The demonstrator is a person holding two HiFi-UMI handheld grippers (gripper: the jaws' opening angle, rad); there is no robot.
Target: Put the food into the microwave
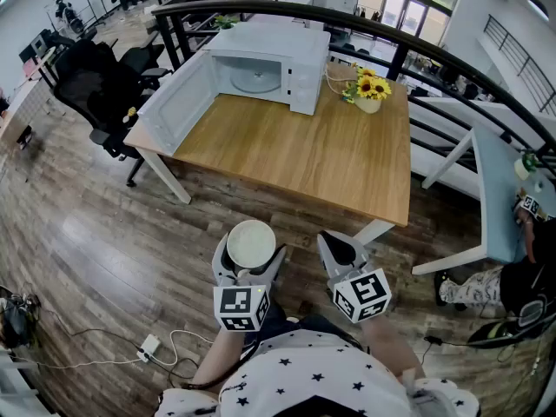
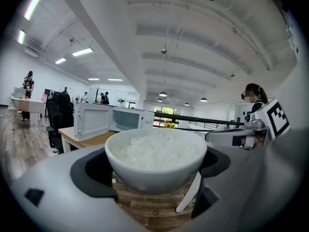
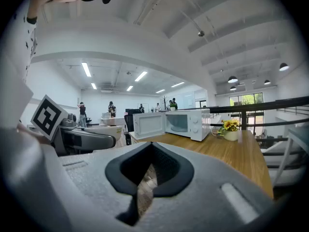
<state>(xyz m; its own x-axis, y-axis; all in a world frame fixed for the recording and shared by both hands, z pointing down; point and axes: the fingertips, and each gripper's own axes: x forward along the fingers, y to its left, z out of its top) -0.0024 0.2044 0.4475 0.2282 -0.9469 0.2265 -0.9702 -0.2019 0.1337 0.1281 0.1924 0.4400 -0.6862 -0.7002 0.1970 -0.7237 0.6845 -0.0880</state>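
- Our left hand-held gripper (image 1: 251, 252) has its jaws spread wide and pressed on the two sides of the bowl of rice (image 2: 157, 158), which sits level and upright between them.
- Our right hand-held gripper (image 1: 341, 248) is just beside it, jaws pressed together on nothing.
- The microwave (image 1: 295, 59) stands well apart from us, at the far left of the counter (image 1: 304, 155), with bare floor between us and the counter's near edge.
- From the bowl, the open cavity and its turntable (image 1: 254, 78) lie almost straight ahead, so we judge the left hand better lined up.
- The door (image 1: 178, 102) hangs out on the cavity's left, so the bowl should probably enter to the right of it.
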